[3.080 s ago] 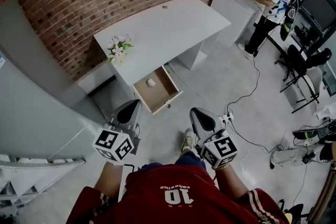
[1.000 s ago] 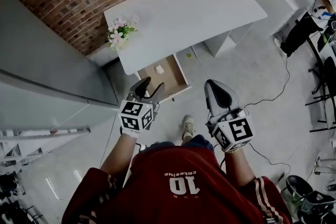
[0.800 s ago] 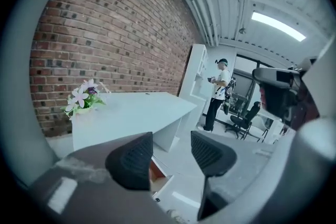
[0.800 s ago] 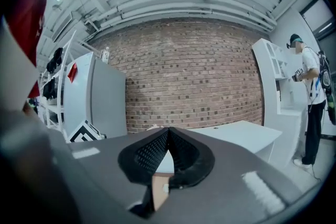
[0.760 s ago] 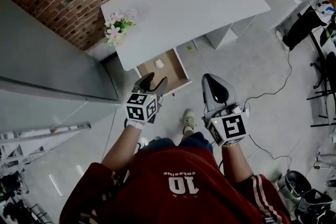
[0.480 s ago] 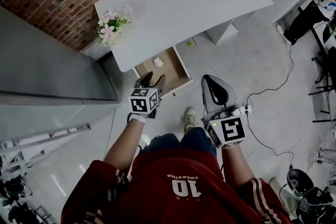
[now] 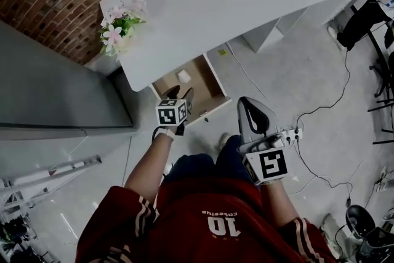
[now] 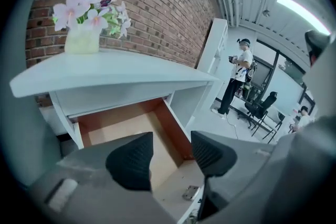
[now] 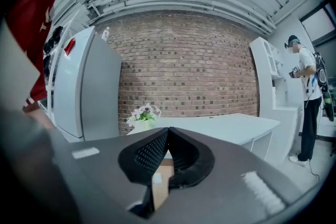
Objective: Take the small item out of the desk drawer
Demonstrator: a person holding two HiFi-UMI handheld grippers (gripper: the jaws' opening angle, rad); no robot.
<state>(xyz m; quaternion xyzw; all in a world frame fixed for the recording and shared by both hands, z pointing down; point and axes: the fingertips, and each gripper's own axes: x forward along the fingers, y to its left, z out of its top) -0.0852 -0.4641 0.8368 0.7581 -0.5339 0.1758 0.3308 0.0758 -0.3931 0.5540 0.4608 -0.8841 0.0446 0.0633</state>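
The small white item (image 7: 183,76) lies untouched in the white desk's open, wood-lined drawer (image 7: 200,84). The left gripper (image 7: 180,96) hovers at the drawer front, jaws apart and empty. The right gripper (image 7: 249,105) waits, jaws closed on nothing.

L gripper (image 7: 179,95) fwd, fingers (image 8: 131,161) apart, empty; R gripper (image 7: 246,105) nearer body, fingers (image 9: 149,152) together.

Person in a red jersey (image 7: 209,212), working with two grey hand-held grippers.
The jersey is showing a white "10" and white-striped sleeves (image 7: 143,211) above blue trousers (image 7: 200,166); the left gripper (image 7: 180,93) and right gripper (image 7: 247,103) are each carrying a black-and-white marker cube (image 7: 171,113) and black ribbed pads (image 8: 131,160).
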